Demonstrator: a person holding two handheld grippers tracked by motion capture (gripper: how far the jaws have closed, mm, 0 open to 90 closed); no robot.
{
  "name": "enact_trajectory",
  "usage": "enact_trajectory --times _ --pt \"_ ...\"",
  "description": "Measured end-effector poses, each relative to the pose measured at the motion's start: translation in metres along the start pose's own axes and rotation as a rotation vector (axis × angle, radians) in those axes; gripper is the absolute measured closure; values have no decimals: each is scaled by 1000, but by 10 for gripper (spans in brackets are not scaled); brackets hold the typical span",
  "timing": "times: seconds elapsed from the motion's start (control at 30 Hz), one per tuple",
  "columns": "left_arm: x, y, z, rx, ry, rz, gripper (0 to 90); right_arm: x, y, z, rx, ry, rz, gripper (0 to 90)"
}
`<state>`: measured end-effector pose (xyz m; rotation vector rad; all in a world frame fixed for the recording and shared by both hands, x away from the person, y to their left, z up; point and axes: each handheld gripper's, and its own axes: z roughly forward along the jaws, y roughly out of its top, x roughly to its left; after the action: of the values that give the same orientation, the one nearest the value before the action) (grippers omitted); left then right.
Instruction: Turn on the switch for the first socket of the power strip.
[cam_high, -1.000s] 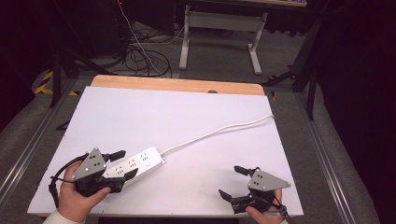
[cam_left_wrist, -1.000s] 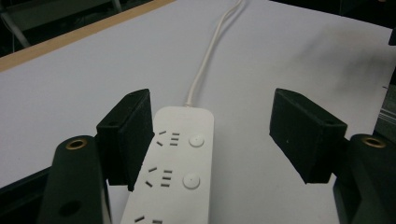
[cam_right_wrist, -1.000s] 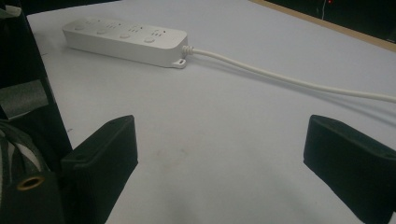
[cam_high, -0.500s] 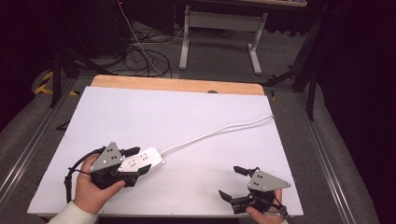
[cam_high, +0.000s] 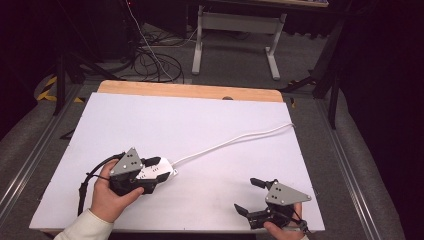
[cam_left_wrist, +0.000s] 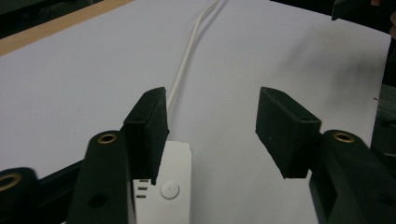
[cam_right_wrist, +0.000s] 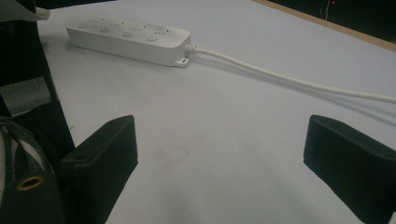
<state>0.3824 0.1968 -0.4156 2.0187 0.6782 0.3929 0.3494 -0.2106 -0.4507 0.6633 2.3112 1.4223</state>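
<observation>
A white power strip (cam_high: 161, 169) lies on the white table top (cam_high: 210, 115) at the front left, and its white cable (cam_high: 235, 140) runs off toward the right edge. My left gripper (cam_high: 152, 175) hovers over the strip with its jaws wide open. In the left gripper view (cam_left_wrist: 212, 121) the strip's end (cam_left_wrist: 173, 184) sits under the left jaw and the cable (cam_left_wrist: 187, 60) leads away ahead. My right gripper (cam_high: 248, 195) rests open at the front right, holding nothing. In the right gripper view (cam_right_wrist: 219, 140) the strip (cam_right_wrist: 130, 39) and its cable (cam_right_wrist: 280, 77) lie farther off.
A wooden strip (cam_high: 190, 91) borders the table's far edge. Beyond it stand a desk frame (cam_high: 235, 35) and loose floor cables (cam_high: 155, 60). Metal rails (cam_high: 30, 165) run along both sides of the table.
My left gripper has slid right along the power strip and now covers most of it. The right gripper has stayed put.
</observation>
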Motion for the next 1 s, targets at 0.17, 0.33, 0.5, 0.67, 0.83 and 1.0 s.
enact_trajectory --times 0.17,0.33,0.5,0.67,0.83,1.0 --pt "5 -1 1 24 -15 -16 704 0 0 0 0 1 -5 105" --pt "12 0 2 76 -26 -63 900 1 0 0 0 0 -6 105" --pt "19 -1 6 132 -26 -97 900 1 0 0 2 0 -7 106" --pt "24 -2 12 197 -28 -127 900 1 0 1 1 2 -7 105" --pt "26 -2 18 256 -12 -126 900 1 0 1 3 3 -9 105" --pt "27 -2 24 305 -25 -139 900 1 0 1 7 1 -13 105"
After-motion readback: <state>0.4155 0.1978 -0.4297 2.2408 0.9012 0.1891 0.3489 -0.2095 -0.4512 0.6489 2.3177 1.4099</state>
